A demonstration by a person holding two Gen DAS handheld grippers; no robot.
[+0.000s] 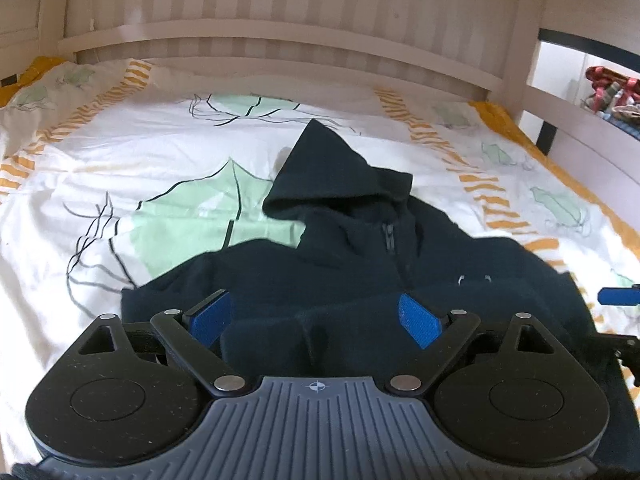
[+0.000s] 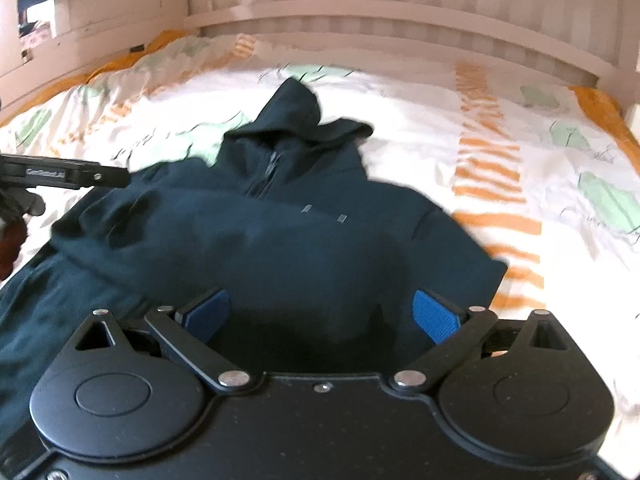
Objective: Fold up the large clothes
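Observation:
A dark navy zip hoodie (image 1: 340,264) lies face up on the bed, hood (image 1: 320,168) pointing toward the slatted bedboard. Its lower part is bunched under my left gripper (image 1: 316,316), which hovers over it with jaws wide apart and blue pads bare; no cloth is pinched. In the right wrist view the same hoodie (image 2: 280,240) spreads out with its zip (image 2: 268,172) toward the hood. My right gripper (image 2: 320,312) stands open above the hem, nothing between its pads. The left gripper (image 2: 64,176) shows at the left edge, and a blue finger of the right gripper (image 1: 618,296) at the right edge.
The duvet (image 1: 120,160) is white with green leaves and orange stripes, wrinkled around the hoodie. A pale slatted bedboard (image 1: 280,60) closes the far end. A shelf with colourful items (image 1: 608,92) stands beyond the right rail. Pale drawers (image 2: 80,12) stand at far left.

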